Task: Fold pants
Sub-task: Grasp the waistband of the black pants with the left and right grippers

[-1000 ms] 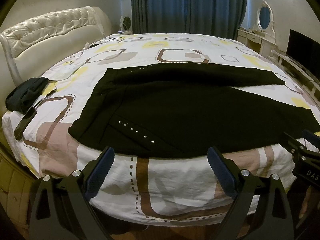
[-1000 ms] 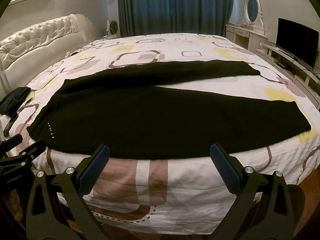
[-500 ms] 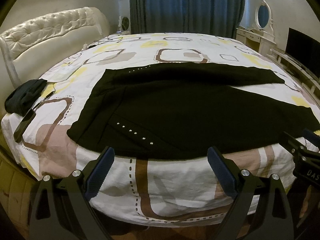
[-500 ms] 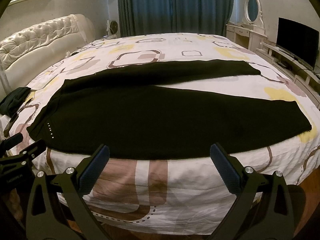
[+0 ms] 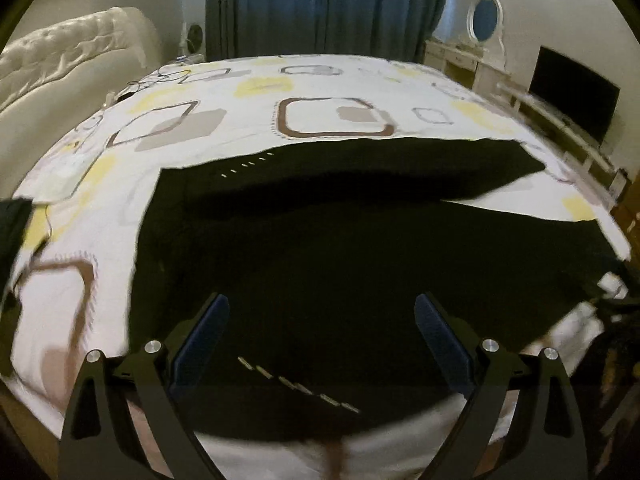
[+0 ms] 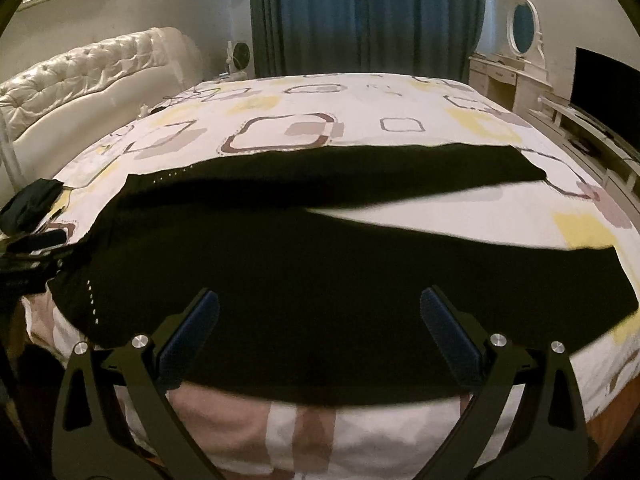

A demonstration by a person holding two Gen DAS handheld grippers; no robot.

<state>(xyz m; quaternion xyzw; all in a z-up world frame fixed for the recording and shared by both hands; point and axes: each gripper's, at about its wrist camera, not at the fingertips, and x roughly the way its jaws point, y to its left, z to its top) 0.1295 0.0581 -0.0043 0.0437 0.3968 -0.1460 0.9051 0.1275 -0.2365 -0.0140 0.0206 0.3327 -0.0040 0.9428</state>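
Black pants point(image 5: 340, 248) lie flat across the bed, waist to the left, two legs spread to the right; they also show in the right wrist view point(image 6: 320, 264). Rows of small silver studs point(image 5: 300, 386) mark the waist area. My left gripper point(image 5: 322, 340) is open and empty, over the near edge of the pants by the waist. My right gripper point(image 6: 320, 336) is open and empty, over the near edge of the near leg. The left gripper shows at the left edge of the right wrist view point(image 6: 28, 248).
The bed point(image 6: 304, 104) has a white cover with brown and yellow squares. A dark bundle point(image 6: 30, 204) lies at its left edge. A tufted headboard point(image 6: 80, 76) stands left; a vanity point(image 6: 516, 76) and TV point(image 6: 608, 92) stand right. Blue curtains hang behind.
Both grippers have moved forward and over the near edge of the pants. Both stay open. The pants have not moved.
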